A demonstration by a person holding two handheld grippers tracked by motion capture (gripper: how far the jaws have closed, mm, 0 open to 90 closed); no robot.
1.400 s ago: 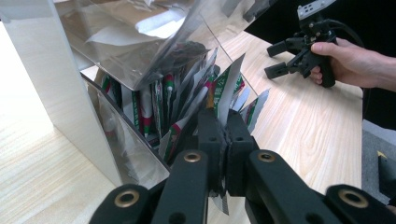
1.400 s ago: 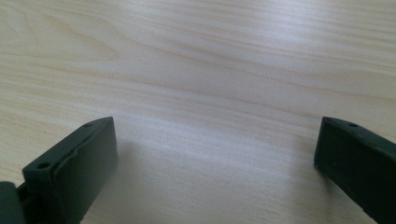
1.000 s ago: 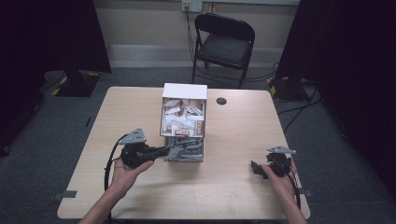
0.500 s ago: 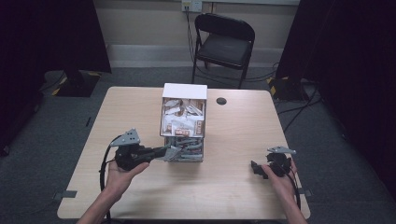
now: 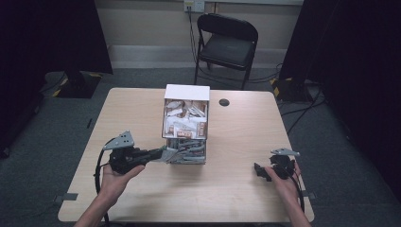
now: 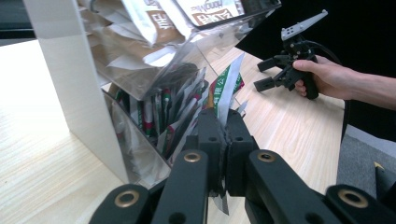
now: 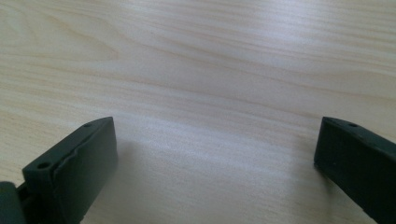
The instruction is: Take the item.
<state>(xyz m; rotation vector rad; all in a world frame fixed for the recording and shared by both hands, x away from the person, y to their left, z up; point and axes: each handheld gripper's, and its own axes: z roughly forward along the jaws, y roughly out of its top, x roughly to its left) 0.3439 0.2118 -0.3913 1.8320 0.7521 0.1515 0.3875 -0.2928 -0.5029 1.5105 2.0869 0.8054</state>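
The left gripper (image 6: 223,140) has its 2 jaws pressed together on 1 thin sachet (image 6: 229,88), green and white with a silver edge, which stands up from between the pads at the mouth of the lower compartment of the clear dispenser box (image 5: 185,124). In the high view this gripper (image 5: 163,154) lies nearly level, its tips just at the left front corner of the box. I judge the step in hand is to draw this sachet out of the row of other sachets (image 6: 173,109). To do it well, the pull should go straight back along the sachet's own length and a little upward, slowly, so that the neighbours, which lean against it, do not come out together. The grip is only on a lower corner, so a sideways twist could let it slip. Farther across the table (image 5: 236,189), the right gripper (image 5: 261,171) rests low near the right edge with its jaws wide apart and nothing between them; it could steady the box if it starts to slide.
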